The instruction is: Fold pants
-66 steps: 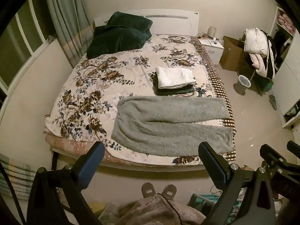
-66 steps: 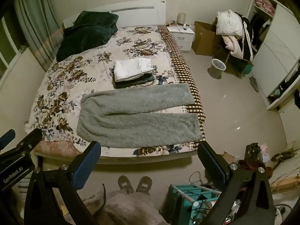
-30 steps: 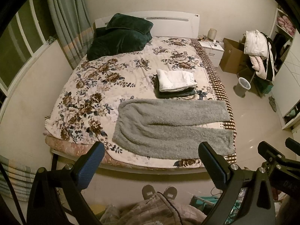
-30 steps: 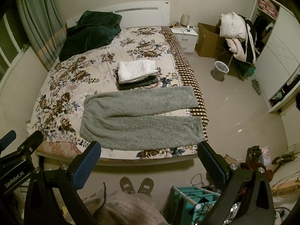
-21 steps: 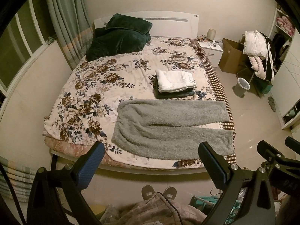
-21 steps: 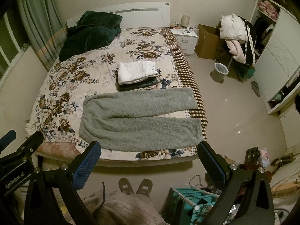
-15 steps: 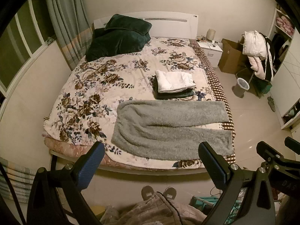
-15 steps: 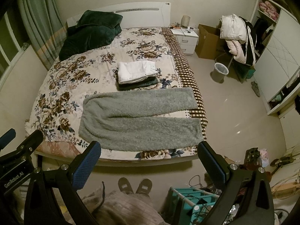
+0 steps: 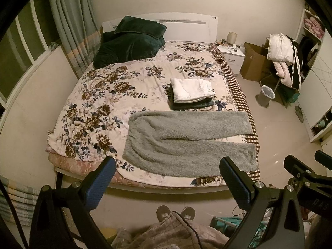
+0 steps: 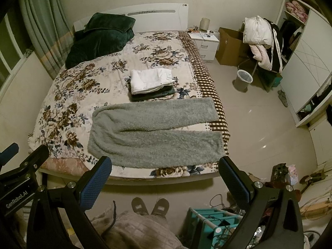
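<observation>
Grey fleece pants lie flat across the foot of the bed, waist to the left and both legs spread to the right, the cuffs near the bed's right edge. My left gripper hangs open high above the bed's foot edge, nothing between its blue pads. At about the same height my right gripper is open too, holding nothing. Both are well apart from the pants. The other gripper's frame shows at the side of each wrist view.
Behind the pants lies a stack of folded clothes, white on dark. Dark green pillows are at the headboard. The floral bedspread covers the bed. A person's slippers, a teal rack, a bin stand on the floor.
Both wrist views have drifted slightly; the bed and pants sit a little differently in frame. The pants have not moved and both grippers have stayed open.
</observation>
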The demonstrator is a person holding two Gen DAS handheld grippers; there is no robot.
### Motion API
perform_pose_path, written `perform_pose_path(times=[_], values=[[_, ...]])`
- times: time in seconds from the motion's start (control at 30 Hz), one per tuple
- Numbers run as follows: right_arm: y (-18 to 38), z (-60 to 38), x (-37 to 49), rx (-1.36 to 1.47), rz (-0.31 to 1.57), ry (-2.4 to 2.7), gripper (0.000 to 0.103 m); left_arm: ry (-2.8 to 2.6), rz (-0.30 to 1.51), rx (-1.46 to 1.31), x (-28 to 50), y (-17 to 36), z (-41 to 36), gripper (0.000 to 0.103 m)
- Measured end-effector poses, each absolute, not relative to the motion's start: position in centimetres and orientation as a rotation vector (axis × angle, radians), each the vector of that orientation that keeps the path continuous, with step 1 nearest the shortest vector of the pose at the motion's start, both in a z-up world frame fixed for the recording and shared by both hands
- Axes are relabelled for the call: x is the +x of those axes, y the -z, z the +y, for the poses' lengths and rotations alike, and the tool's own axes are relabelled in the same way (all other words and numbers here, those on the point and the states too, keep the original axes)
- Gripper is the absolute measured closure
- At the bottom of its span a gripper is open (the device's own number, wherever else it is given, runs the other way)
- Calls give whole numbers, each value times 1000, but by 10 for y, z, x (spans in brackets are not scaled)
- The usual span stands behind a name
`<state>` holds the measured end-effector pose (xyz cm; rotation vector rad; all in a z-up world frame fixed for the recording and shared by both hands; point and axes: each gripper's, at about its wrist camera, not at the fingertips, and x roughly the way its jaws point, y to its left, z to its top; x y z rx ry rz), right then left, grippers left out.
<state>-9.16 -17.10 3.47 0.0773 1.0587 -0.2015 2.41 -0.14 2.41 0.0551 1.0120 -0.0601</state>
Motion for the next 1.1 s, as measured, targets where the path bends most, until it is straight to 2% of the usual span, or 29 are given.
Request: perform_pose_path(times=[0.8,1.1], values=[[-24,-172,-105,84,1058,222,0,85,1004,52,16,-11,-13,1],[5,-172,-72,120,1017,312,0,57,962,57,54,23,16,1]])
